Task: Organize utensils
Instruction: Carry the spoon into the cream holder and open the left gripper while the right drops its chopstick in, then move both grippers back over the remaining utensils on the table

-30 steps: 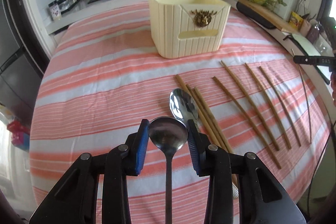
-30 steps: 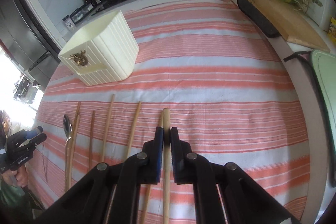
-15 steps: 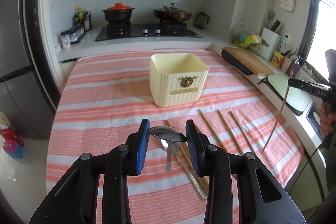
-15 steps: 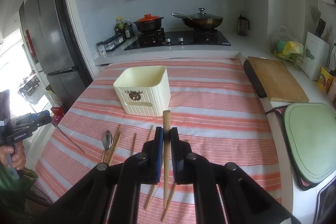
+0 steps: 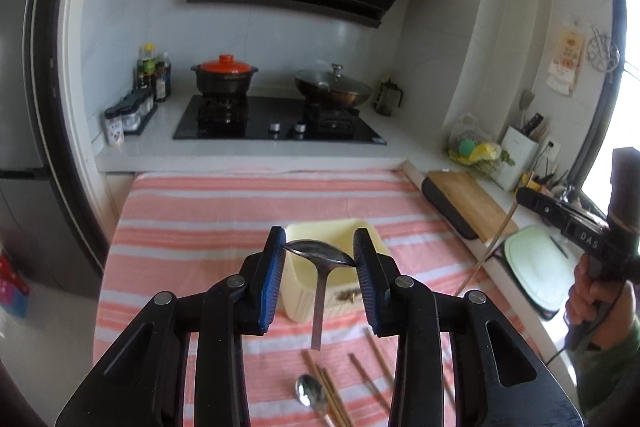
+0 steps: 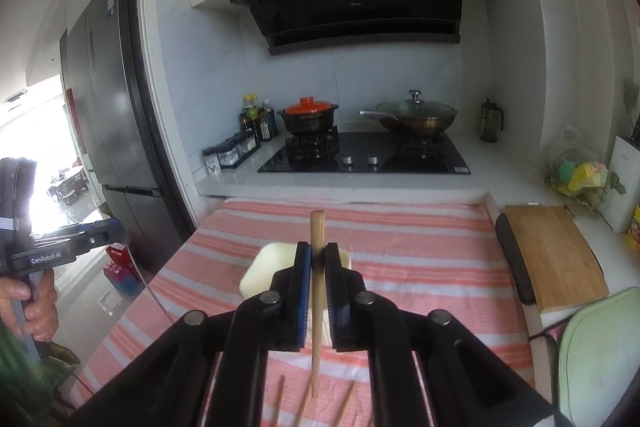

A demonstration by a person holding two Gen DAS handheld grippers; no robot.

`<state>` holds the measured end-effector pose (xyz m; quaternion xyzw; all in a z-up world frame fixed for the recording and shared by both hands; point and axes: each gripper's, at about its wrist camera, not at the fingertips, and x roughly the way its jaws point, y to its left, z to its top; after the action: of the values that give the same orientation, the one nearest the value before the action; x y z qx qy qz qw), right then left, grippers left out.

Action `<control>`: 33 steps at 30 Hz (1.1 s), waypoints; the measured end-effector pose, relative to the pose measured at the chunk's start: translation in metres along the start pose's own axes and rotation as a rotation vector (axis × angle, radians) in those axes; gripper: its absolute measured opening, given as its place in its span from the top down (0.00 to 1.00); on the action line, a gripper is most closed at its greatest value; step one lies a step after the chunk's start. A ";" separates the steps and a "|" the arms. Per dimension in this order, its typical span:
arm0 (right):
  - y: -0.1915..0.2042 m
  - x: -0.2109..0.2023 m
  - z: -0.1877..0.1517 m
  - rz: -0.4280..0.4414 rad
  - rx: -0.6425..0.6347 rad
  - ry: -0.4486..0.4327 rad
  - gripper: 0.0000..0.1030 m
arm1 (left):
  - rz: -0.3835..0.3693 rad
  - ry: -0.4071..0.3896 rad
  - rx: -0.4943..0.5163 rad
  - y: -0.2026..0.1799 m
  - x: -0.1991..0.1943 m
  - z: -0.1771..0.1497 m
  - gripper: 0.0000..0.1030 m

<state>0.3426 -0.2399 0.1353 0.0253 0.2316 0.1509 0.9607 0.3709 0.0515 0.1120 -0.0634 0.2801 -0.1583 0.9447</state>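
Hanging spoon (image 5: pixel 320 259) clamped by its bowl between jaws.

We have raised both tools well above the striped cloth (image 5: pixel 192 227). The left gripper (image 5: pixel 320 259), which sat low over the cloth a second ago, now carries its spoon (image 5: pixel 320 259) in front of the cream holder (image 5: pixel 332 231), handle hanging down. The right gripper (image 6: pixel 317 267) has lifted its chopstick (image 6: pixel 316 307) off the cloth to just before that holder (image 6: pixel 276 259).
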 end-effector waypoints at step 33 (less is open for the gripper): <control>-0.011 0.054 -0.026 -0.041 -0.002 0.075 0.57 | 0.162 0.082 0.082 0.023 0.029 -0.071 0.17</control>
<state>0.3797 -0.2348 0.0875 0.0137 0.2676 0.1323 0.9543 0.3610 0.0616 0.0332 0.0048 0.3162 -0.0955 0.9439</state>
